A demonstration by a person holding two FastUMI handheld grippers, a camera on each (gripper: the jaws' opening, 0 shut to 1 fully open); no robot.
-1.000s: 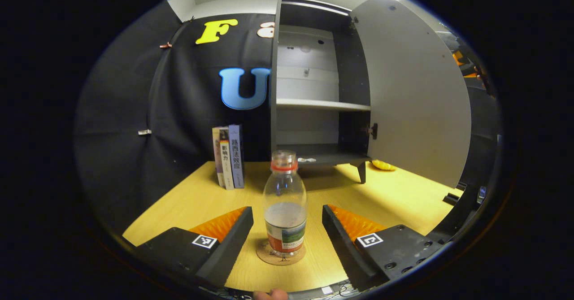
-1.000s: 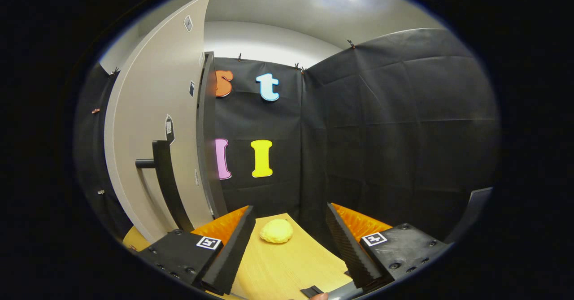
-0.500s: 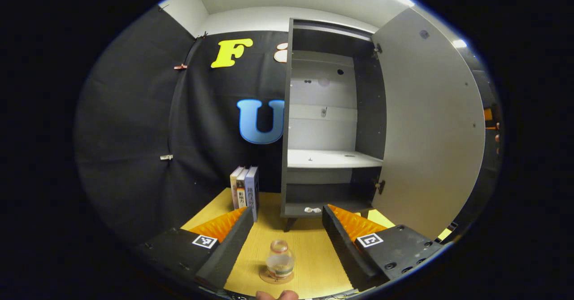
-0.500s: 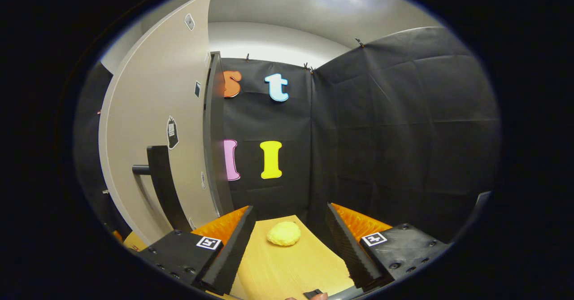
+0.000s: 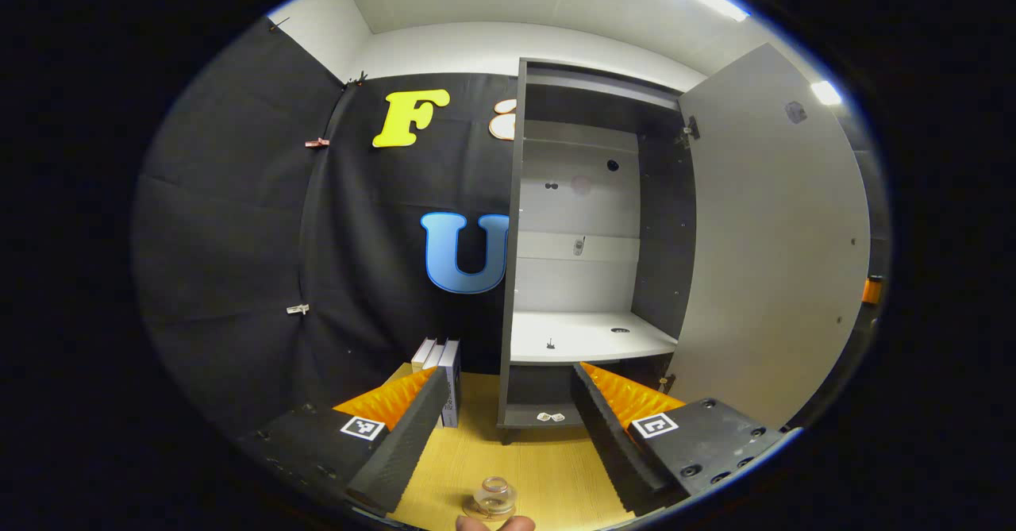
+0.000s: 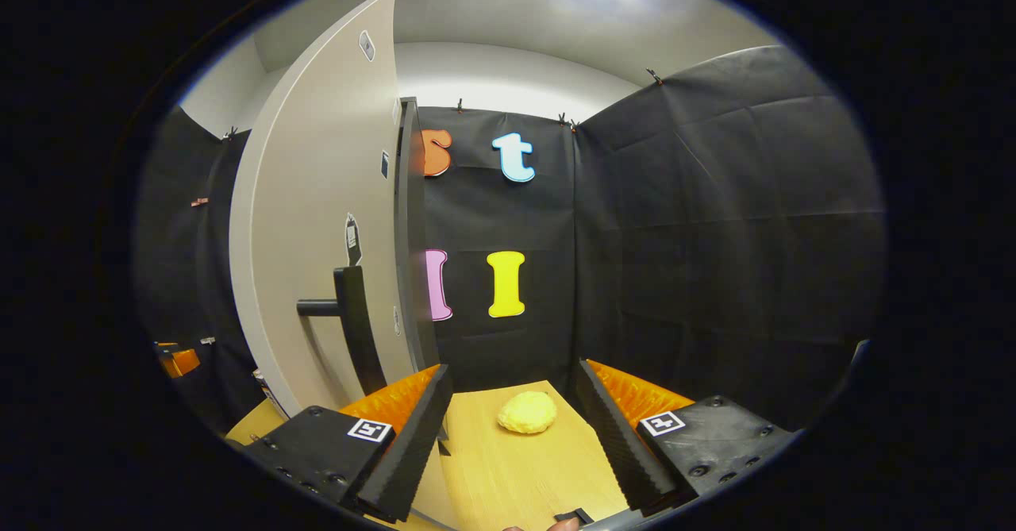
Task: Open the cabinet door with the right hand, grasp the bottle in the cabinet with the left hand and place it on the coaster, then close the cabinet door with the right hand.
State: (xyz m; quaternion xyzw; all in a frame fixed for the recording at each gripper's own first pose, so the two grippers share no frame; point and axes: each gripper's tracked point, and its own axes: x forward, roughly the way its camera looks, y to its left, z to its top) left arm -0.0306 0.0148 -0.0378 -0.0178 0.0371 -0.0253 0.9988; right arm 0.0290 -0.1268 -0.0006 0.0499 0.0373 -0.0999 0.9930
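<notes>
In the left gripper view the clear bottle [image 5: 494, 496] stands upright on the wooden table, far below and between my left gripper's [image 5: 506, 420] open fingers, seen from above. The coaster under it is hidden. Ahead stands the dark cabinet [image 5: 587, 245] with its grey door [image 5: 774, 245] swung wide to the right; its shelf [image 5: 583, 339] is bare. In the right gripper view my right gripper [image 6: 514, 420] is open with nothing in it. It sits to the right of the door's outer face [image 6: 325, 221] and its black bar handle [image 6: 353, 328], not touching them.
Several books [image 5: 440, 368] stand left of the cabinet on the table [image 5: 548, 467]. A yellow lump [image 6: 527, 412] lies on the table [image 6: 508, 475] ahead of the right gripper. A small white item [image 5: 548, 417] lies on the cabinet's bottom board. Black cloth walls close in all around.
My left gripper has let go of the bottle and risen up and back, so the bottle shrinks to the bottom edge. The right gripper's view has shifted, bringing the door handle closer to centre.
</notes>
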